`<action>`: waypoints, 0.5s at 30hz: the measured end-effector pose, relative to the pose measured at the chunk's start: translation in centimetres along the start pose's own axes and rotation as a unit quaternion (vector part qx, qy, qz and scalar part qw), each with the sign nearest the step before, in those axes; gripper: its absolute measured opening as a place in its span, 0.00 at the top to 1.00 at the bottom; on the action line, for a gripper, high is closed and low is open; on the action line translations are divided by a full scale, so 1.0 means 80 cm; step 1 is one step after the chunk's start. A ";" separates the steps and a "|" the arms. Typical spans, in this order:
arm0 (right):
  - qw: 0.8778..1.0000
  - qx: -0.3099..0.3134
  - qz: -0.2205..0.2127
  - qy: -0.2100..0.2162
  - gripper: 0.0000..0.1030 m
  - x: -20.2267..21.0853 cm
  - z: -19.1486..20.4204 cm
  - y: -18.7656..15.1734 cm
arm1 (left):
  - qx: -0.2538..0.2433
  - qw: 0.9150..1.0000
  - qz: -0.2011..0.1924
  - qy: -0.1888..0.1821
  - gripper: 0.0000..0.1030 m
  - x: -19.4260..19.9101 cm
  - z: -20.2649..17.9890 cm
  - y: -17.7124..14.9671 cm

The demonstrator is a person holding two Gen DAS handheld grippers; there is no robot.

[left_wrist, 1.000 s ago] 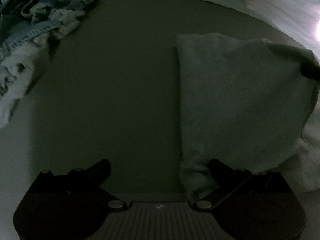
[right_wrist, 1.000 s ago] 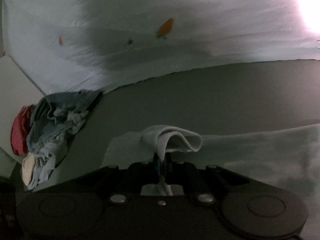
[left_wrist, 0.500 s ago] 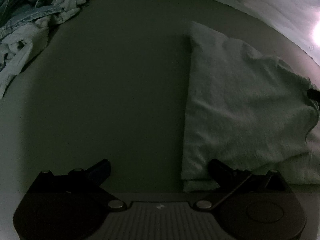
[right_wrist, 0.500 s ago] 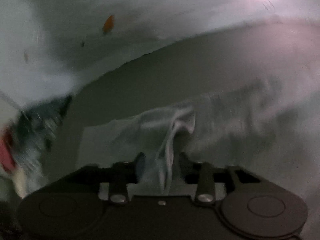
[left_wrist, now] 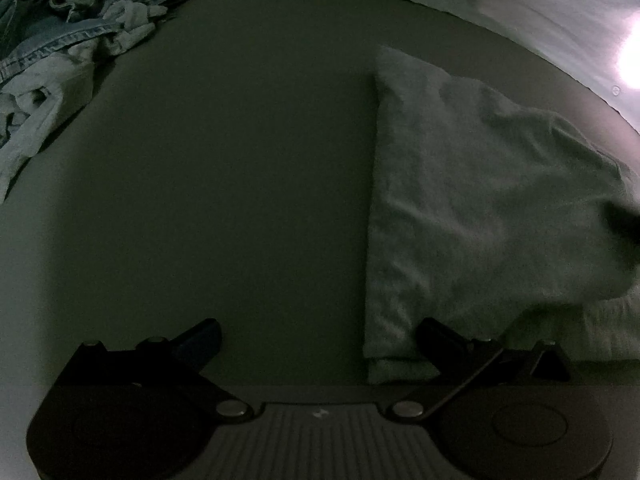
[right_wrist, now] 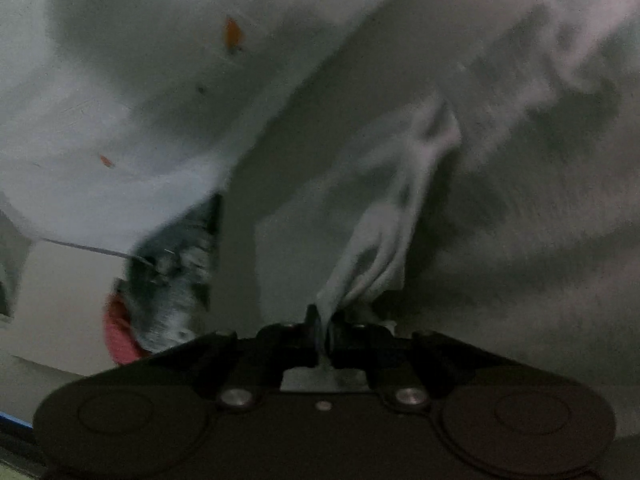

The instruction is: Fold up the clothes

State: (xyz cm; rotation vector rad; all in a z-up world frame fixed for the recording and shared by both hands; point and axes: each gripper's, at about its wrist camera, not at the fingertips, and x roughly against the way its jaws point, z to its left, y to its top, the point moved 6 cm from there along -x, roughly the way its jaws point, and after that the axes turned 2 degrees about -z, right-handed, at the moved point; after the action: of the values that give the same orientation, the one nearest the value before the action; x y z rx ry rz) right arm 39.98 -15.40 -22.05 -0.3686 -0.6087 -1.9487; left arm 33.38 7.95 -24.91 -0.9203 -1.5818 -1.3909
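A pale folded cloth lies on the dark grey mat, its straight folded edge running down the middle of the left wrist view. My left gripper is open and empty; its right finger rests on the cloth's near corner. My right gripper is shut on a bunched fold of the same pale cloth, which it lifts up and stretches away from the rest. The right wrist view is blurred by motion.
A heap of denim and light garments lies at the mat's far left corner; it also shows in the right wrist view with a red garment beside it. A white sheet surrounds the mat.
My right gripper opened briefly, then shut again on a fold of the cloth and swung up, tilting. The left gripper stayed open as the folded cloth settled flat.
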 end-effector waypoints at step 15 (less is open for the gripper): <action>0.965 0.080 -0.053 -0.243 0.81 0.071 -0.047 -0.010 | -0.009 1.000 -0.007 0.003 0.00 -0.017 -0.001 0.010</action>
State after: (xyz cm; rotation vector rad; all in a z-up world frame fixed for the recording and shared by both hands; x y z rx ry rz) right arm 36.84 -21.45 -22.47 -0.7343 -1.1143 -1.8984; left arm 34.66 7.93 -25.80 -0.9167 -1.5762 -1.4191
